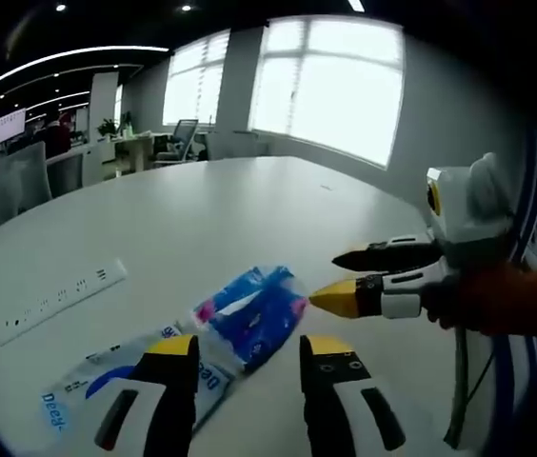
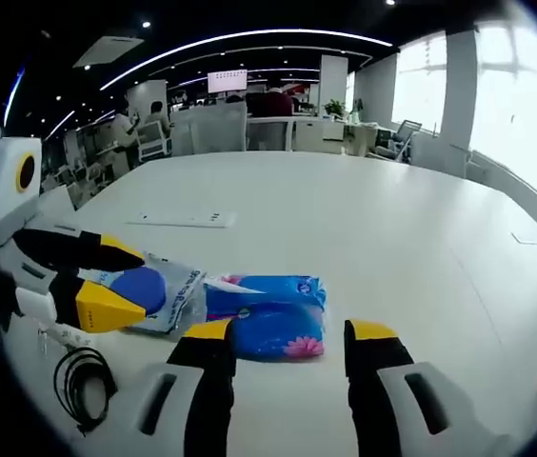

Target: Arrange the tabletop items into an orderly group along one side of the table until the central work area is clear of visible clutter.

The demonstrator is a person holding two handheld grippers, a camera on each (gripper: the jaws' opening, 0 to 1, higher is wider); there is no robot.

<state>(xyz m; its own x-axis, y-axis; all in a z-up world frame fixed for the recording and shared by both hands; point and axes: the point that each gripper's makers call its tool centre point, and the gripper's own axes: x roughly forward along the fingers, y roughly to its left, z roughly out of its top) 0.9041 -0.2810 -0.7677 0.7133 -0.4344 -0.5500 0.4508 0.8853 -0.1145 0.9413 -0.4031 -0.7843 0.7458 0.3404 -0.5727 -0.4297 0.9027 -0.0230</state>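
Note:
A blue tissue pack (image 1: 254,312) (image 2: 270,315) with pink print lies on the white table (image 1: 211,209). Touching it lies a white and blue wipes packet (image 1: 121,376) (image 2: 154,290). My left gripper (image 1: 249,362) is open just short of both packs, its jaws apart with nothing between them. My right gripper (image 2: 288,343) is open too, close in front of the blue tissue pack. In the left gripper view the right gripper (image 1: 354,276) comes in from the right, its tips near the tissue pack. In the right gripper view the left gripper (image 2: 107,281) reaches in from the left over the wipes packet.
A white power strip (image 1: 59,297) (image 2: 185,219) lies flat on the table beyond the packs. A black cable (image 2: 83,381) coils near the table's edge. Office chairs (image 1: 11,186), desks and large windows stand beyond the table.

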